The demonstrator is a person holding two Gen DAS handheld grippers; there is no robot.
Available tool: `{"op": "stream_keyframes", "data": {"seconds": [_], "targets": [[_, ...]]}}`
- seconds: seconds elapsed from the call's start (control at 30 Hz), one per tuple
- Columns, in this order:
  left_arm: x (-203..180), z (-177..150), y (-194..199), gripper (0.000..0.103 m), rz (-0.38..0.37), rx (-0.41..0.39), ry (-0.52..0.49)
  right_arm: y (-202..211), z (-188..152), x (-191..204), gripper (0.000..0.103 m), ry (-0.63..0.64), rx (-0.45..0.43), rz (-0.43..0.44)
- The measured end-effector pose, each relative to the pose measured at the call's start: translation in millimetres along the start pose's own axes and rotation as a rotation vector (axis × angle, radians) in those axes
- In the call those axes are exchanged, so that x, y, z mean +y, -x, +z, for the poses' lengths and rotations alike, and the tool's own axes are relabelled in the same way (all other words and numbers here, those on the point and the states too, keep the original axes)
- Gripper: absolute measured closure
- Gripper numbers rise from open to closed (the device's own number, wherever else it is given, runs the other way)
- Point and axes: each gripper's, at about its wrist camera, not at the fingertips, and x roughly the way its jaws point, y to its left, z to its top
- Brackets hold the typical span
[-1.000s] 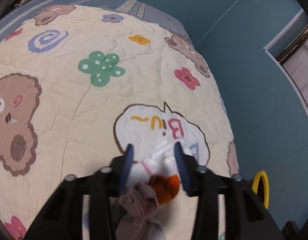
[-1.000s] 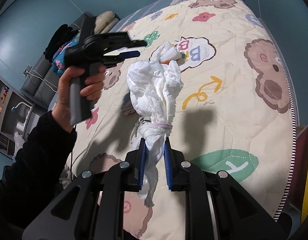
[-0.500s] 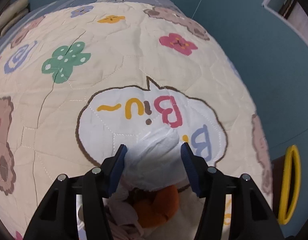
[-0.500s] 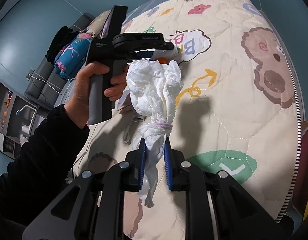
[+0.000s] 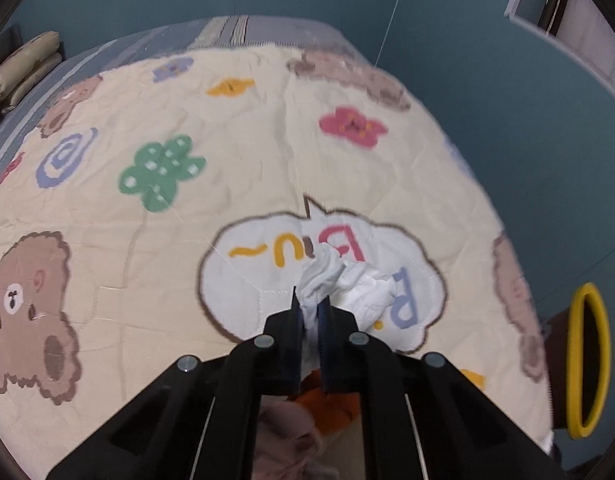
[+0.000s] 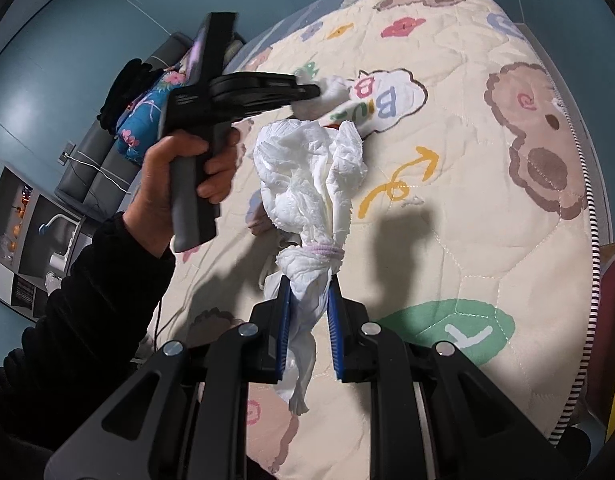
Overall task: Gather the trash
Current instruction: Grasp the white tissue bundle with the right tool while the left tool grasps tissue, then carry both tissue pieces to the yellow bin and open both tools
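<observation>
My left gripper (image 5: 310, 304) is shut on a crumpled white tissue (image 5: 347, 280) and holds it above the bed quilt (image 5: 147, 240). In the right wrist view the left gripper (image 6: 307, 90) holds that tissue (image 6: 333, 90) in the air. My right gripper (image 6: 308, 292) is shut on a large white crumpled tissue bundle (image 6: 311, 176) tied with a pink band, held upright above the quilt (image 6: 467, 200). An orange item (image 5: 327, 396) and a pinkish-brown cloth (image 5: 287, 428) lie under the left gripper.
A yellow-rimmed bin (image 5: 587, 360) stands beside the bed at the right. Pillows (image 5: 23, 64) lie at the far left. A grey sofa with floral cushion (image 6: 147, 120) and a cabinet (image 6: 27, 240) stand left of the bed.
My left gripper has shut on the small white tissue and lifted it off the quilt. My right gripper keeps holding the tied tissue bundle.
</observation>
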Motion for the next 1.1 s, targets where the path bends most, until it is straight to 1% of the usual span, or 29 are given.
{"op": "stream_keyframes", "data": {"seconds": [0.1, 0.23, 0.33, 0.4, 0.47, 0.53, 0.63, 0.77, 0.87, 1.1], "targets": [[8.2, -1.8, 26.3, 0.097, -0.014, -0.034, 0.011, 8.6, -2.9, 5.4, 0.086, 0.003, -0.013, 0.012], [19.5, -13.3, 59.7, 0.097, -0.038, -0.075, 0.036, 22.4, -8.6, 11.6, 0.086, 0.008, -0.030, 0.015], [21.4, -26.9, 84.4, 0.097, -0.034, -0.104, 0.051, 37.7, -14.1, 12.4, 0.086, 0.006, -0.053, 0.002], [18.9, -36.8, 99.9, 0.097, -0.044, -0.124, 0.061, 51.9, -19.5, 10.9, 0.086, 0.000, -0.077, -0.008], [11.1, -45.3, 113.8, 0.097, -0.027, -0.147, 0.054, 67.5, -24.5, 7.3, 0.086, -0.013, -0.107, -0.019], [-2.7, -54.9, 129.8, 0.097, -0.001, -0.170, 0.036, 78.5, -27.3, 3.3, 0.086, -0.023, -0.128, -0.028], [-24.6, -64.1, 149.4, 0.097, 0.000, -0.206, 0.010, 100.1, -29.6, -4.0, 0.086, -0.039, -0.166, -0.049], [-67.1, -73.9, 171.7, 0.097, -0.051, -0.240, -0.053, 130.4, -32.7, -13.0, 0.086, -0.050, -0.227, -0.092], [-101.3, -79.8, 184.3, 0.097, -0.070, -0.277, -0.117, 149.5, -32.2, -24.6, 0.086, -0.068, -0.264, -0.115], [-168.7, -86.9, 197.8, 0.097, -0.141, -0.324, -0.201, 196.1, -39.4, -48.1, 0.086, -0.103, -0.360, -0.191]]}}
